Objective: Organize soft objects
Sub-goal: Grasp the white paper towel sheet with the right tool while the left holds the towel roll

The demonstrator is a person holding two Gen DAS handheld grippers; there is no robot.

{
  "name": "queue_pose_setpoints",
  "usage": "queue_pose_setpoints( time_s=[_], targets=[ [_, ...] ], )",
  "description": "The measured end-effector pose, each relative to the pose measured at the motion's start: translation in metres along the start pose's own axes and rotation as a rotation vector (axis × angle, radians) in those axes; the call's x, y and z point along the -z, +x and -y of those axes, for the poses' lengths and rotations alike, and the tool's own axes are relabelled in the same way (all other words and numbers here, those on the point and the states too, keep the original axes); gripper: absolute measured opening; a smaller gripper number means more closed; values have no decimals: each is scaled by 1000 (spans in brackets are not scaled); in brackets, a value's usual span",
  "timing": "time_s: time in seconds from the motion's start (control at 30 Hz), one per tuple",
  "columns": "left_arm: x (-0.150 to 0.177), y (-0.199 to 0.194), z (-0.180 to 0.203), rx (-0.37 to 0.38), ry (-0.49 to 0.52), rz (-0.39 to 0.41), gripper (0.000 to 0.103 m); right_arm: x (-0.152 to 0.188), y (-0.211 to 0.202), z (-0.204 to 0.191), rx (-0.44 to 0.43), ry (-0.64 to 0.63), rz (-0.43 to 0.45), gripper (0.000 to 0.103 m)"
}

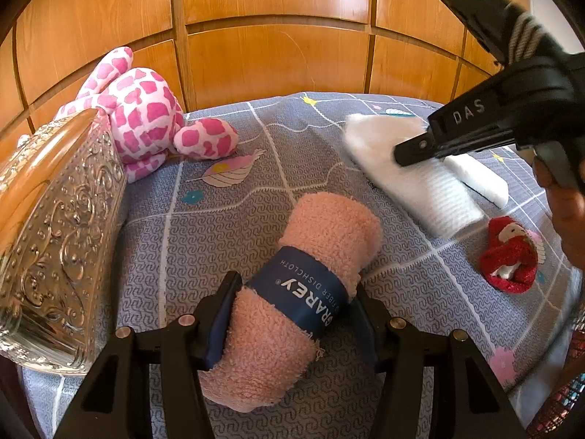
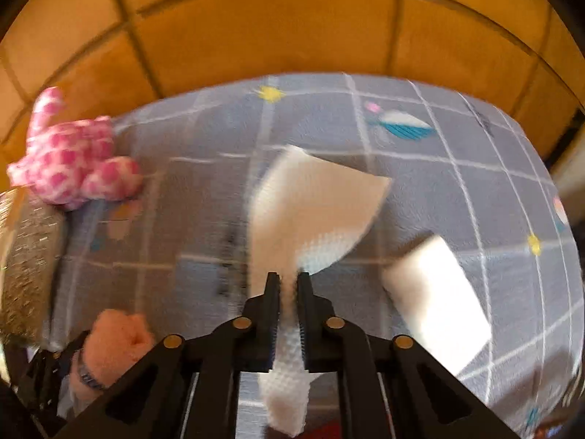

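My left gripper [image 1: 292, 289] is shut on a rolled pink dishcloth [image 1: 329, 234] with a blue paper band, just above the grey patterned bedsheet [image 1: 219, 226]. My right gripper [image 2: 289, 280] is shut on a white waffle cloth [image 2: 314, 201] and holds it lifted above the sheet; it also shows in the left wrist view [image 1: 413, 153] over the cloth [image 1: 409, 179]. A second folded white cloth [image 2: 435, 285] lies to the right. A pink-and-white plush toy [image 1: 146, 117] sits at the back left. A small red plush [image 1: 508, 256] lies at the right.
An embossed clear container [image 1: 55, 237] stands at the left edge of the bed. A wooden panelled headboard [image 1: 274, 55] runs along the back. The right wrist view is motion-blurred.
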State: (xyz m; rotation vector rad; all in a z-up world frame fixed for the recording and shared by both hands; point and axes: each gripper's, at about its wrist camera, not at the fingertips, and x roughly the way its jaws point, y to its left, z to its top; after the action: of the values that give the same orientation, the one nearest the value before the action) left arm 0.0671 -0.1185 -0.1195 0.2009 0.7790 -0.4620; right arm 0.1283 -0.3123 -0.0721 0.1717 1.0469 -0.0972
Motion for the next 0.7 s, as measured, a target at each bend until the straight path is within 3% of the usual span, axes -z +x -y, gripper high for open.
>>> queue_pose_setpoints(
  time_s=[0.07, 0.13, 0.23, 0.37, 0.5, 0.7],
  targets=[
    [0, 0, 0, 1, -2, 0, 58, 3, -2, -15, -95, -57, -8, 5],
    [0, 0, 0, 1, -2, 0, 59, 7, 1, -26, -136, -117, -47, 5],
    [0, 0, 0, 2, -2, -1, 59, 16, 23, -33, -73, -167, -157, 5],
    [0, 0, 0, 2, -5, -3, 59, 14, 25, -28, -95, -135, -162, 7],
    [-1, 1, 0, 4, -7, -4, 59, 9, 29, -19, -143, -84, -165, 17],
    [-1, 1, -1, 2, -6, -4, 59, 14, 30, -38, -79, -186, -121, 17]
  ],
)
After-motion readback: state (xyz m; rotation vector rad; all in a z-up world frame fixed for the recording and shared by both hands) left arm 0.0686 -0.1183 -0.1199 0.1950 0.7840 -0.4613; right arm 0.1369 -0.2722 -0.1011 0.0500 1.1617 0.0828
